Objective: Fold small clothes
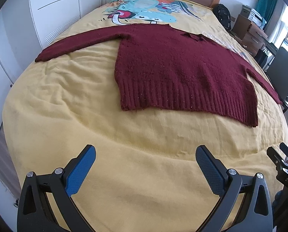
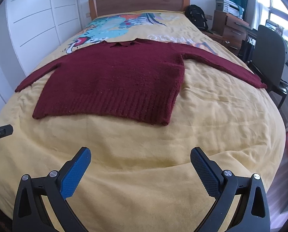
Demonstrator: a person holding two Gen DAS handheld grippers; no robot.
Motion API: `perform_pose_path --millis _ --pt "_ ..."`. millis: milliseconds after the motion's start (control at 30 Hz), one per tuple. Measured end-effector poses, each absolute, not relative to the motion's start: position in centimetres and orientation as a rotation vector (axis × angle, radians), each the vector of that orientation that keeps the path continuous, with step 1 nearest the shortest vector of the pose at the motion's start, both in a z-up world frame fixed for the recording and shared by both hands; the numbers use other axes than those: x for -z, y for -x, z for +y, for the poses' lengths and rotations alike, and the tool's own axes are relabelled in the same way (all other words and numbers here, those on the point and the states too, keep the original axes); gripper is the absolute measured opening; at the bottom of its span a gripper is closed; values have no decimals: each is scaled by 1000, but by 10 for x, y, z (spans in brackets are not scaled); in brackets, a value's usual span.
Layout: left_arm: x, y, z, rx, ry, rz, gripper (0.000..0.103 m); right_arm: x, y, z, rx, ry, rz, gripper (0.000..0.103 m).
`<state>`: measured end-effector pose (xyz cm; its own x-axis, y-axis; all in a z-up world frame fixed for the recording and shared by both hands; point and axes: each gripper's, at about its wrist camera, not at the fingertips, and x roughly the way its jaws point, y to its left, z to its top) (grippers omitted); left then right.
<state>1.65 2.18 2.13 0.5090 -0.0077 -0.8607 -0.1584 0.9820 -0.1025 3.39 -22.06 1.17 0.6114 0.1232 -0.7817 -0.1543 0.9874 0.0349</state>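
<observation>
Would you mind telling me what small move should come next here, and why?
Probably bring the left tool forward to the left sleeve. The maroon sweater lies flat and unfolded on the yellow bedspread, sleeves spread out, and both tools, the right tool too, are open, short of it.

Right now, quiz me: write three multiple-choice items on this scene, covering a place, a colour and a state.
1. Where does the sweater lie?
A. on the chair
B. spread on the yellow bedspread
C. in a drawer

2. What colour is the sweater?
A. dark red
B. navy
C. grey

3. How do the jaws of the left gripper and right gripper stand?
A. both shut on the sweater
B. one open, one shut
C. both open, holding nothing

Key: 1 B, it lies flat with both sleeves out; 2 A, the knit is dark red in both views; 3 C, each pair stands wide apart short of the hem.
</observation>
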Motion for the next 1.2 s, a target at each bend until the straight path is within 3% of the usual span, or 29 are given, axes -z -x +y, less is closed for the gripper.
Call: perform_pose_path --millis 600,1200 --pt "-28 -41 26 -158 144 1049 102 -26 -71 -271 -103 -33 897 103" --pt "-31 -111 35 -275 128 1030 102 11 -222 -475 147 -290 947 103"
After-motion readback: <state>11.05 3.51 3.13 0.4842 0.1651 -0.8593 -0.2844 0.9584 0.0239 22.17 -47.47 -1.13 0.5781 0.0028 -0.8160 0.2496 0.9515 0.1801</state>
